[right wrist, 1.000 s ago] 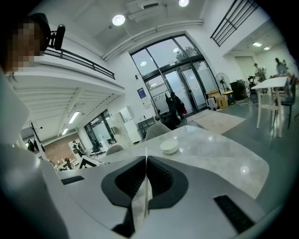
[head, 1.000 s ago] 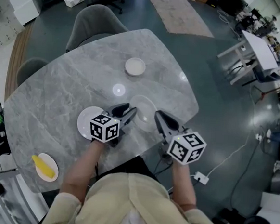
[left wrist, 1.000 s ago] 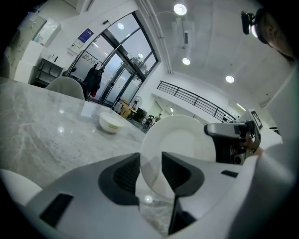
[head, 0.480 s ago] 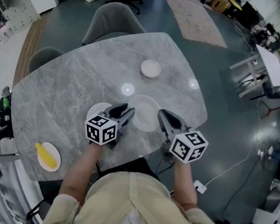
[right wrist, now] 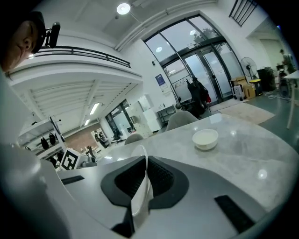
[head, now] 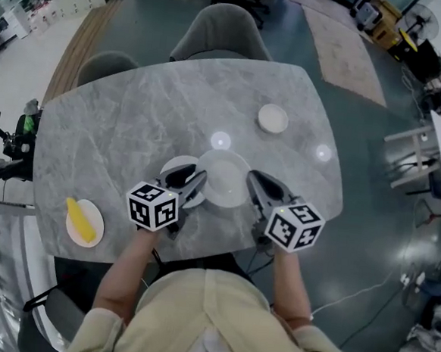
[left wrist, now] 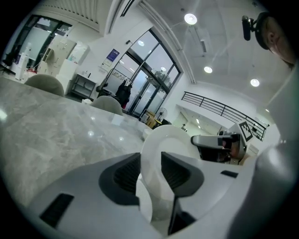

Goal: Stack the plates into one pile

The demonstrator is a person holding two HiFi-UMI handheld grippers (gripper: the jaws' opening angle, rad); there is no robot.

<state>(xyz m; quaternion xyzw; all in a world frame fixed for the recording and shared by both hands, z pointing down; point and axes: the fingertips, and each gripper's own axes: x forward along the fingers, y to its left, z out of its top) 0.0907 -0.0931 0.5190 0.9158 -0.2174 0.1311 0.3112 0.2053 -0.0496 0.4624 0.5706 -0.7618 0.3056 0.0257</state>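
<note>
A pale translucent plate point(head: 224, 181) sits mid-table, its left edge meeting a white plate point(head: 176, 165) that lies flat. My right gripper point(head: 254, 180) is shut on the translucent plate's right rim. In the right gripper view that thin glassy rim point(right wrist: 140, 196) is pinched between the jaws point(right wrist: 145, 163). My left gripper point(head: 194, 178) hangs over the white plate, beside the translucent plate's left edge, jaws wide. In the left gripper view a pale plate point(left wrist: 163, 140) fills the gap between its jaws point(left wrist: 150, 161), with the right gripper point(left wrist: 215, 142) just beyond. I see no firm pinch there.
A small white bowl point(head: 272, 118) stands at the far right of the grey marble table point(head: 117, 140). A plate with a yellow item point(head: 85, 225) lies near the left front edge. Two grey chairs point(head: 220, 31) stand behind the table. The person's arms reach in from the near edge.
Both grippers have moved left across the table and the translucent plate has gone with them. It is now up against the white plate. The head view has also shifted.
</note>
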